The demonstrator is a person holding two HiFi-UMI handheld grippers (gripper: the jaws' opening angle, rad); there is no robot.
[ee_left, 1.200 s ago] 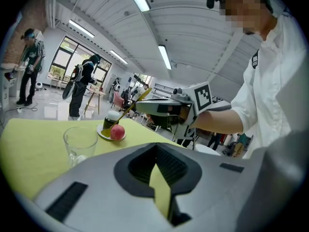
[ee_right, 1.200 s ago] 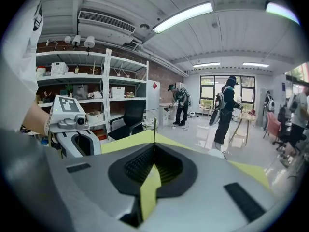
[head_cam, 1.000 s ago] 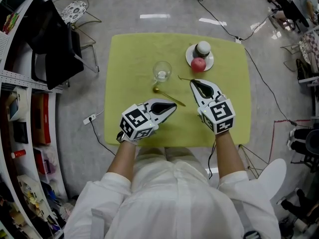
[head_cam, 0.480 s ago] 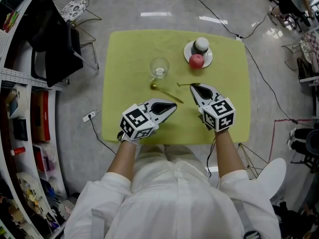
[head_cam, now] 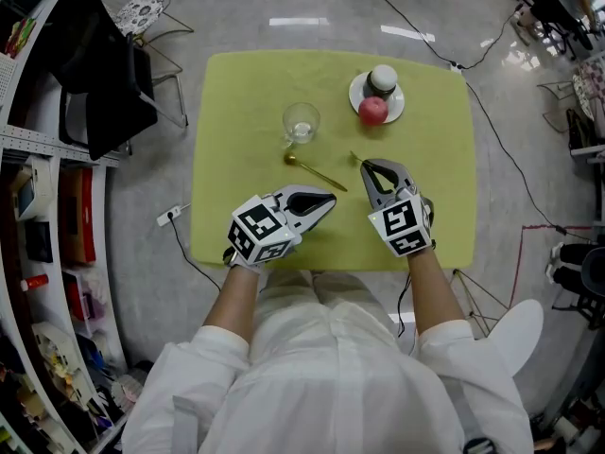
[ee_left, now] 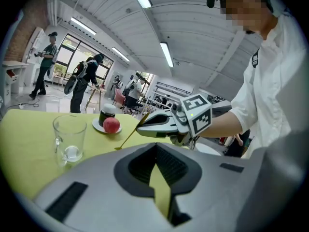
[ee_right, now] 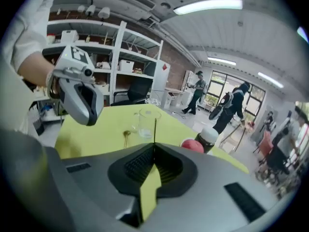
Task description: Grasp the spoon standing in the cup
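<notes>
The clear glass cup (head_cam: pixel 301 123) stands empty on the yellow-green table (head_cam: pixel 232 102). One gold spoon (head_cam: pixel 317 173) lies flat just in front of it. My right gripper (head_cam: pixel 365 165) is shut on a second thin gold spoon (head_cam: pixel 355 156). In the left gripper view this spoon (ee_left: pixel 129 135) slants from the jaw tips down toward the table. In the right gripper view it shows as a thin line (ee_right: pixel 155 129) in front of the cup (ee_right: pixel 146 122). My left gripper (head_cam: pixel 333 199) hovers near the lying spoon's handle end, shut and holding nothing.
A white plate (head_cam: pixel 356 99) at the back right carries a red apple (head_cam: pixel 371 112) and a dark jar with a white lid (head_cam: pixel 383 80). A black chair (head_cam: pixel 104 74) and shelving (head_cam: pixel 38 206) stand left of the table. Cables run over the floor.
My right gripper has drawn back toward me and turned to point more straight ahead, carrying the thin spoon. The left gripper has stayed put.
</notes>
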